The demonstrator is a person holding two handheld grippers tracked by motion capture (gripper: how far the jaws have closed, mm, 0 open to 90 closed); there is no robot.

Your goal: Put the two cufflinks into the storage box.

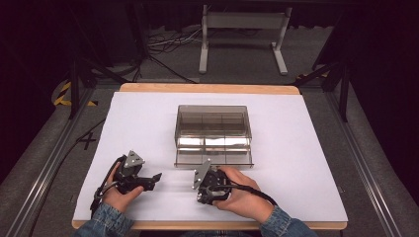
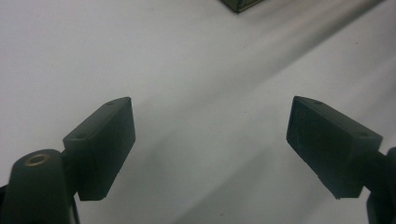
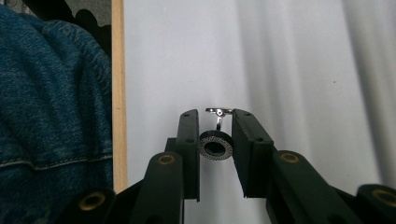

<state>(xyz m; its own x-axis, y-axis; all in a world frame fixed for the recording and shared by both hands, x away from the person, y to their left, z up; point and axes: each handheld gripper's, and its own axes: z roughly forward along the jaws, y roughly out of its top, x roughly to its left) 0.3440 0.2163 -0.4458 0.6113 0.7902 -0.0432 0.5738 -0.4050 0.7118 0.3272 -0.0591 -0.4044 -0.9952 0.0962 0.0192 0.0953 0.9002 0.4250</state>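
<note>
Gripping ring, right claw low

— Left gripper?
— Held low in the left hand, jaws spread wide, nothing between.
— Right gripper?
— Gripped by the right hand, jaws drawn close, clamped on a small ring between the pads.

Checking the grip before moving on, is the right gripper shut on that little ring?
Shut on it: the right gripper has both jaws against the ring.
</note>
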